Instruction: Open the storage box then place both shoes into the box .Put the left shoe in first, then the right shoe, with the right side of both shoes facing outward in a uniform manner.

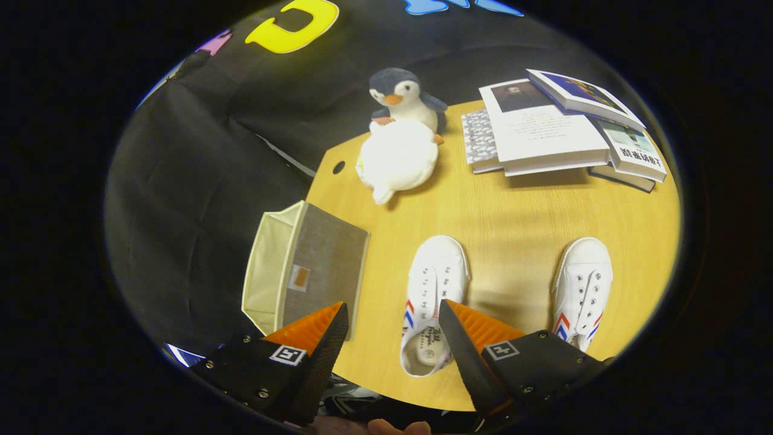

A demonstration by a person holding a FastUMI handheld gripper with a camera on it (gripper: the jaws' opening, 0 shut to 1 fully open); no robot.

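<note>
We hold the claw [392, 314] spread and empty above the tabletop [513, 223], the nearer shoe [432, 290] just ahead at twelve o'clock, the other shoe [581, 290] at two, the storage box [305, 272] at ten, mouth sideways, awaiting both.

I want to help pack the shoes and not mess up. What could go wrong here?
1. The storage box sits right at the table edge, its opening facing off the table; pushing a shoe in might shove it off.
2. The hand-held gripper is open over the nearer shoe; the other shoe looks nearly the same, so the order could get mixed up.
3. The plush penguin lies beyond the box and might get bumped.
</note>
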